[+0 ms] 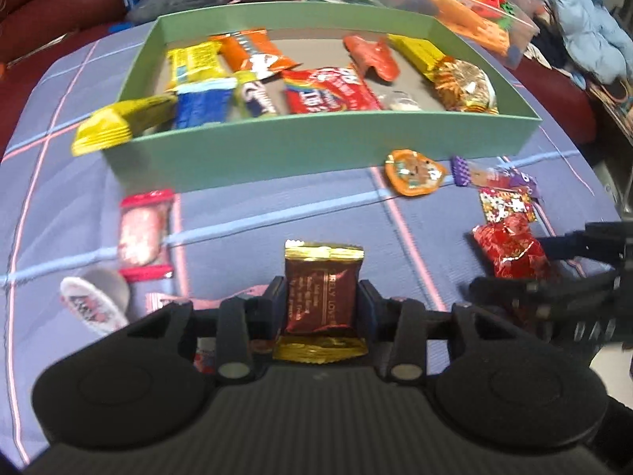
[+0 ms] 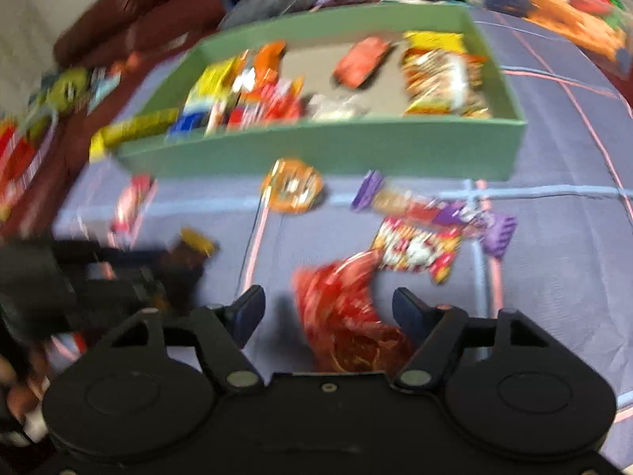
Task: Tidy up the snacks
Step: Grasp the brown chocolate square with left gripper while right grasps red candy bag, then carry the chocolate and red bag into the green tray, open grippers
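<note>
My left gripper point(image 1: 321, 308) is clamped on the brown gold-ended snack packet point(image 1: 321, 297), pads pressing both long sides, long axis running straight ahead along the fingers toward the green box point(image 1: 316, 138). Box sits directly ahead, across a strip of bare blue checked cloth point(image 1: 277, 213), already holding a spread of wrappers. So the left carry is a plain forward move and drop over the near wall. My right gripper point(image 2: 328, 312) is spread around the red foil packet point(image 2: 344, 316); right pad looks at or near the foil, left pad stands clear with cloth showing, so not gripped yet I judge. That packet lies tilted, long axis leaning up-left between the jaws. Box ahead of it and slightly left. Right view blurred. Loose snacks remain: orange round one point(image 1: 415, 174), purple-ended one point(image 1: 490, 176), pink packet point(image 1: 144, 233).
</note>
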